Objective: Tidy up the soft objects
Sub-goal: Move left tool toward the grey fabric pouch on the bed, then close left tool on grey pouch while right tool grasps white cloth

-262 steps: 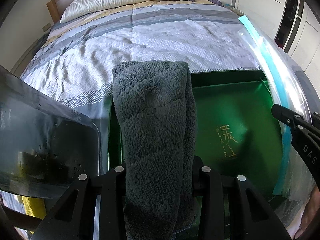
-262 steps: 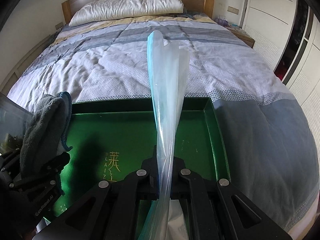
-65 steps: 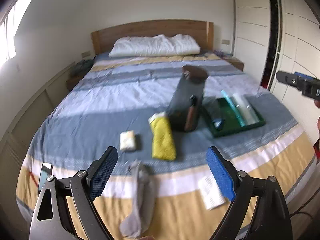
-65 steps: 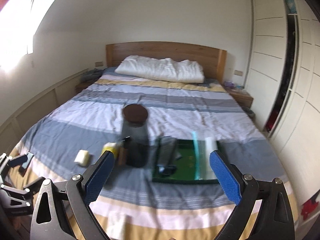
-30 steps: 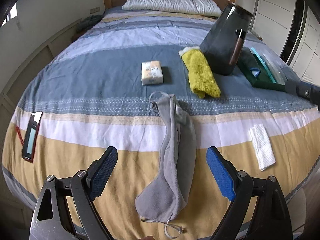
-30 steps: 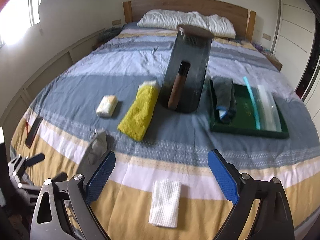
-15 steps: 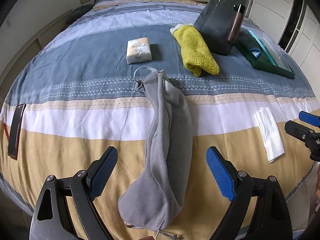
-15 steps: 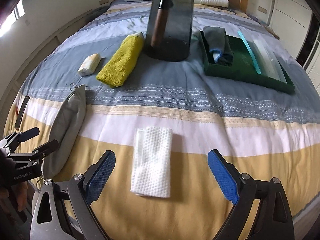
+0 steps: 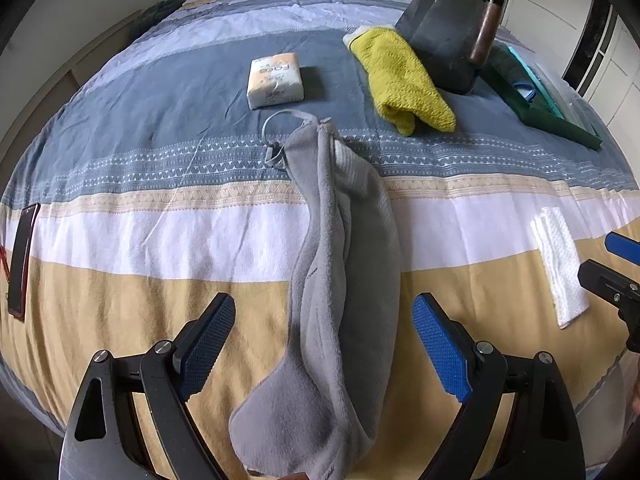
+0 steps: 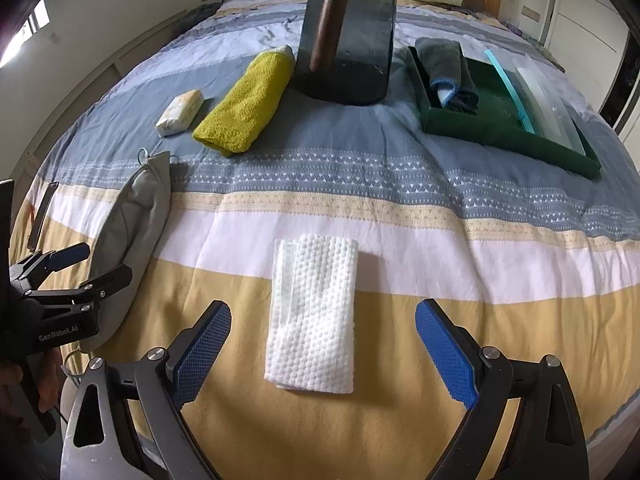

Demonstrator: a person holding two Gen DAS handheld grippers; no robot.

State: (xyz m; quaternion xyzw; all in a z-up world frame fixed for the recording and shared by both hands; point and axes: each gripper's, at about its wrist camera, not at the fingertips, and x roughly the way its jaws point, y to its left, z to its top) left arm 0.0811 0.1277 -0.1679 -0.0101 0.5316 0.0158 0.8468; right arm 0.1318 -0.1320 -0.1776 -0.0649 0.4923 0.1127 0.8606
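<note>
A long grey fleece pouch (image 9: 344, 280) lies lengthwise on the bed (image 9: 160, 240), its drawstring end pointing toward the headboard. To its right, well apart, a folded white dimpled cloth (image 10: 314, 312) lies flat across the white and tan stripes. Farther up, a folded yellow towel (image 10: 248, 104) rests at an angle, with a small tissue pack (image 10: 180, 113) just left of it. A dark grey towel (image 10: 446, 70) with a blue edge lies in the green tray (image 10: 508, 136), beside a clear plastic bag (image 10: 544, 100).

"GenRobot.AI" on the left tongs (image 10: 86, 262); tissue pack (image 9: 275, 79) print too blurred.
</note>
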